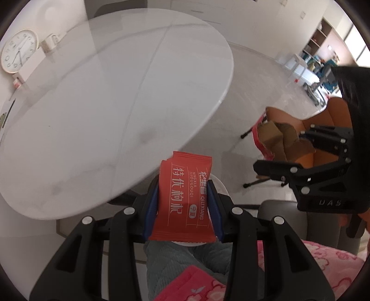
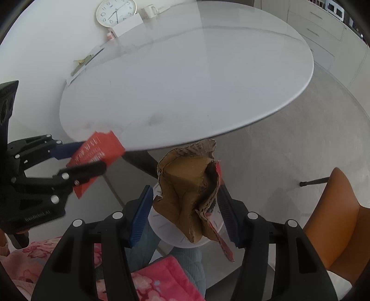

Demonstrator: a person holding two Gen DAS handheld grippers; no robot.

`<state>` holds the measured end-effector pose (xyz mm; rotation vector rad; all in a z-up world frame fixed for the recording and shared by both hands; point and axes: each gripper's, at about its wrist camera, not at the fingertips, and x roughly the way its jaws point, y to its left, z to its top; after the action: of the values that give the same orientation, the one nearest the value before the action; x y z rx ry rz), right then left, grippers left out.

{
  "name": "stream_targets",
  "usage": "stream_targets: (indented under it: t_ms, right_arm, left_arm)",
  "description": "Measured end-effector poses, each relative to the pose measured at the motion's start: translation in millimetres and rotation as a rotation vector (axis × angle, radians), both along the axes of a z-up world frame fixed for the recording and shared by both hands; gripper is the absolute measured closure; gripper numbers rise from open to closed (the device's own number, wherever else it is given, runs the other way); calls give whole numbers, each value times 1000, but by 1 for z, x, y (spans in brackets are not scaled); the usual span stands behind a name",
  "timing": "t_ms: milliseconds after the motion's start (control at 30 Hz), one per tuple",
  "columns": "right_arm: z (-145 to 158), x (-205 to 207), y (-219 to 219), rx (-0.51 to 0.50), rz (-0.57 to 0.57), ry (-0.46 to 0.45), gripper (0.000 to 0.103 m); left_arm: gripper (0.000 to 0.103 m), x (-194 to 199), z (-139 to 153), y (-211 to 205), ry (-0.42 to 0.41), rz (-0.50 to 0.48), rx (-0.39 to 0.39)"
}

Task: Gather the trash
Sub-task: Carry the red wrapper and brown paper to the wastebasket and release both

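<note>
Two items in hand, both off bench (image 2: 208, 69). Left gripper (image 1: 183, 196): jaws pinching red snack packet (image 1: 185, 199). Right gripper (image 2: 185, 206): jaws apparently clamping crumpled cardboard scrap (image 2: 187, 187), left-side contact unclear. Step: carry-away. Next: find bin, none visible.

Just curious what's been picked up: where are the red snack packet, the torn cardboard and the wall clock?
red snack packet (image 1: 185, 199), left wrist view, printed front.
torn cardboard (image 2: 187, 185), right wrist view, brown middle.
wall clock (image 2: 116, 11), right wrist view, dial face.

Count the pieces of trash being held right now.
2. The red wrapper sits in the left gripper; the torn cardboard piece in the right gripper. More may lie out of view.
</note>
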<state>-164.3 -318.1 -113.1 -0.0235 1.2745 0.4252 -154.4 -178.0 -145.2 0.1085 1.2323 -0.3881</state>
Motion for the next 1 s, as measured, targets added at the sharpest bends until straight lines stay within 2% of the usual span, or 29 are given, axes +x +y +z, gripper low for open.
stream_targets:
  t_ms: [167,567,600,733,800,1000]
  right_arm:
    - [-2,-7,-10,-1,-12,5,45]
    - [-3,-9,-23,-4,6,9,44]
    - [-3,-9,-24,-3,8,10,44]
    - [-6,-10,-26,1,7,13,44]
    - [-7,-9,-25,1,9,17,44]
    - [-10,-6,-23,-1,13,29,44]
  left_arm:
    - [64,-6,-11,-17,32,-25,-12]
    - [63,-17,-15,-35,27,-54,3]
    - [61,-16,-15,-36,33,-58,-1]
    - [36,-18,-13,-38,31,-73,0]
    - [29,-20,-11,-39,18,-86,7]
    - [25,-19,-12,-37,28,-85,29]
